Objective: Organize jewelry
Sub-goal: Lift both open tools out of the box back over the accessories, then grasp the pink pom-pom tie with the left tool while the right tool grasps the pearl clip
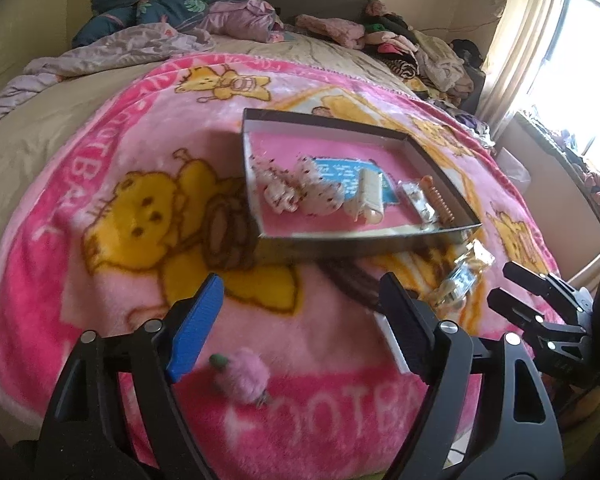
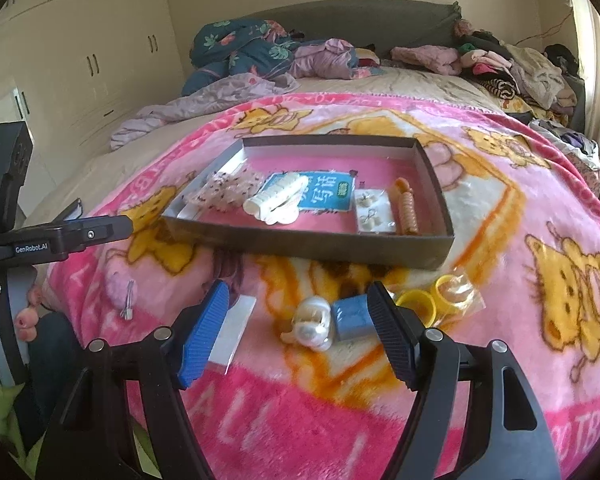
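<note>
pearl clip (image 2: 314, 326) between right gripper (image 2: 298, 332) (unheld)

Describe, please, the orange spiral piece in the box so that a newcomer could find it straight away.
Start at the shallow dark box lying on the pink cartoon blanket. Its pink floor holds a row of items; go to the end away from the speckled white pieces. There, beside a small card of white earrings, lies the orange spiral piece, the only orange, coiled thing in the box.

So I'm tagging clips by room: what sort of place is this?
Most likely a bedroom: a bed spread with a pink cartoon blanket, clothes heaped by the headboard, and a built-in wardrobe along the wall.
</note>
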### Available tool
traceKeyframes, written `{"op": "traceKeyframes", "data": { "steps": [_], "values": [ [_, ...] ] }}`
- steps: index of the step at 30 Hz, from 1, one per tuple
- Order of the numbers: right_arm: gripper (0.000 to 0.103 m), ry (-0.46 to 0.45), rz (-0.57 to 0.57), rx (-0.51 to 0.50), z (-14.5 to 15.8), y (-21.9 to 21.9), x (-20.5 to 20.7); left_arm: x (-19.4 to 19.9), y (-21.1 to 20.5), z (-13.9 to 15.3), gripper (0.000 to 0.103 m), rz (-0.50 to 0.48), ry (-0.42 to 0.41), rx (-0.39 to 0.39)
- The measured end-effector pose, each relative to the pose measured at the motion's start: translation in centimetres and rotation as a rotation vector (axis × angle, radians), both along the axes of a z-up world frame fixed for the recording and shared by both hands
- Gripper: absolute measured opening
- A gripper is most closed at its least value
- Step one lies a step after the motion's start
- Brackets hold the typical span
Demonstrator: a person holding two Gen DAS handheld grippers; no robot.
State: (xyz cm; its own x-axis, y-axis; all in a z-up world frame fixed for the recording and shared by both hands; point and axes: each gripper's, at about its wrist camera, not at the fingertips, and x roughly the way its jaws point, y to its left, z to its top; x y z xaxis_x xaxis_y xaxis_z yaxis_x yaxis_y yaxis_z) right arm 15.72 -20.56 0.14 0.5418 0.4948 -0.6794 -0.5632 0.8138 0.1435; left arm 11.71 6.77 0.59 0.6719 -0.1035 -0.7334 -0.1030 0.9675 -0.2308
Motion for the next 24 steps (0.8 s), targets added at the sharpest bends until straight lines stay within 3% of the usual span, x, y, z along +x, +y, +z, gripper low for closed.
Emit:
{"op": "traceKeyframes", "data": {
  "steps": [6, 10, 24],
  "values": [
    [0.069, 0.014, 0.011, -0.014, -0.7, 0.4, -0.7, -1.4, 0.6, -1.2, 0.072, 0.014, 0.021, 0.007],
    [0.069, 0.021, 0.014, -0.022, -1.2, 0.5, -1.3, -2.1, 0.7, -1.9, 0.079, 0.025, 0.038, 0.016],
    [0.068, 0.038, 0.024, -0.057, -3.5, 0.8, -2.3, -4.8, 2.2, -5.6, 0.080, 0.068, 0.111, 0.015]
  ]
}}
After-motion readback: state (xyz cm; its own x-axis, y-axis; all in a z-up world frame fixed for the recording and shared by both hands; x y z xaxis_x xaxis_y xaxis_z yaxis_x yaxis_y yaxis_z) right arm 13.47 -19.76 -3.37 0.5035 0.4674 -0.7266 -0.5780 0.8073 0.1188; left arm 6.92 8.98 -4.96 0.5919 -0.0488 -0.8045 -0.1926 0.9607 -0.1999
